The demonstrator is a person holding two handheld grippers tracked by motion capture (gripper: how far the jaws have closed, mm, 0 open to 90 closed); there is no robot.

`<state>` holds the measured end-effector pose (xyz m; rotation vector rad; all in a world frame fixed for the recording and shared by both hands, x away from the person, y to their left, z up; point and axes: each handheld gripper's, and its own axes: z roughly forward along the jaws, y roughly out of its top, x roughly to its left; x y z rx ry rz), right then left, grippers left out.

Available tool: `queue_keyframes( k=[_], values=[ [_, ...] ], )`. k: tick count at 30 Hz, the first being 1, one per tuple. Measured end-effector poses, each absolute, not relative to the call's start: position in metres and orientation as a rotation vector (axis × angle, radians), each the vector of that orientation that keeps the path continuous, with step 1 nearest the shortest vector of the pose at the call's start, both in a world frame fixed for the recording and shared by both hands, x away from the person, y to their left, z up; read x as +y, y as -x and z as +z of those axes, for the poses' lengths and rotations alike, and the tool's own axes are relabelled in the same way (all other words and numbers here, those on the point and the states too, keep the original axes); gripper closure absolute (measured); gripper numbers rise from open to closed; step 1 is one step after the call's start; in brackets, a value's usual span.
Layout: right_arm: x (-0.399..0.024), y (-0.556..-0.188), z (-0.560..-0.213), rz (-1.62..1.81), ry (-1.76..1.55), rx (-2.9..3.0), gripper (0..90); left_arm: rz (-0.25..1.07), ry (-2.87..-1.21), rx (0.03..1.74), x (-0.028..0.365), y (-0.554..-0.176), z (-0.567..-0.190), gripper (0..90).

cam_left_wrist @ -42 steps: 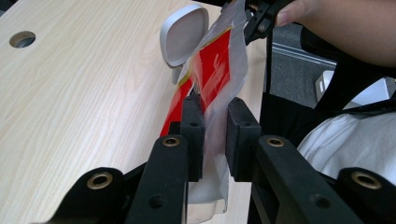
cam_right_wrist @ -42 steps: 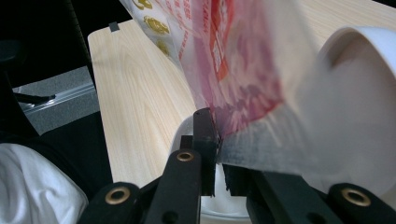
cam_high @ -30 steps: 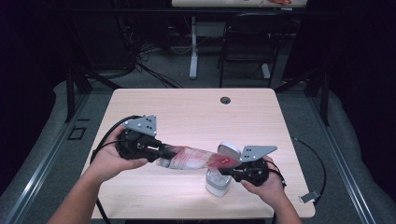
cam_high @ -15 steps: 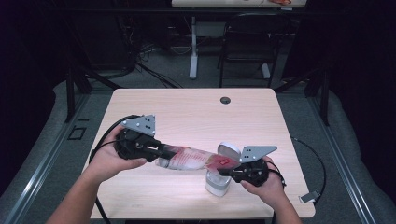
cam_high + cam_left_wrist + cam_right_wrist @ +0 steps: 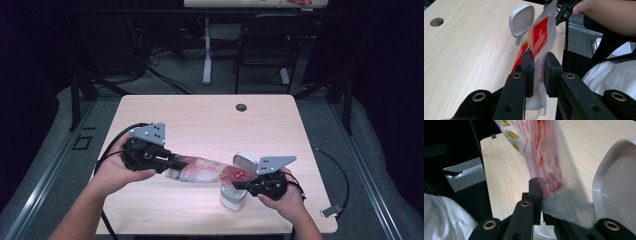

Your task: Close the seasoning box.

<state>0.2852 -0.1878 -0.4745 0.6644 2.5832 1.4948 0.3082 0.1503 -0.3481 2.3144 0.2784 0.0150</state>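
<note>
A clear plastic bag (image 5: 205, 170) with red print hangs stretched between both grippers just above the table. My left gripper (image 5: 172, 164) is shut on its left end; in the left gripper view the pads (image 5: 527, 62) pinch the bag (image 5: 540, 37). My right gripper (image 5: 237, 184) grips the right end, and its jaws have just been closing with the bag's edge (image 5: 544, 155) between them. A white flip-lid container (image 5: 234, 199) stands under that end, with its lid (image 5: 245, 161) raised.
The light wooden table (image 5: 200, 120) has a round cable hole (image 5: 241, 107) near its far edge. A dark chair (image 5: 265, 45) and a desk leg stand beyond it. A cable runs off the right edge to a small plug (image 5: 328, 212) on the floor.
</note>
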Motion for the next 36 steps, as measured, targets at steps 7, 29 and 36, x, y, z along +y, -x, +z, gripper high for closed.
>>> queue_keyframes(
  k=[7,29,36],
  values=[
    [-0.1877,-0.2849,-0.474,1.499,-0.661,2.587,88.3,0.014,-2.31,0.282,0.1504,-0.3079,-0.3479,80.9],
    [-0.1914,-0.284,-0.4726,1.484,-0.668,2.577,88.3,0.011,-2.314,0.273,0.1464,-0.3095,-0.3476,80.9],
    [-0.1915,-0.2844,-0.4731,1.489,-0.67,2.579,88.2,0.01,-2.31,0.276,0.1457,-0.3097,-0.3469,80.9]
  ],
)
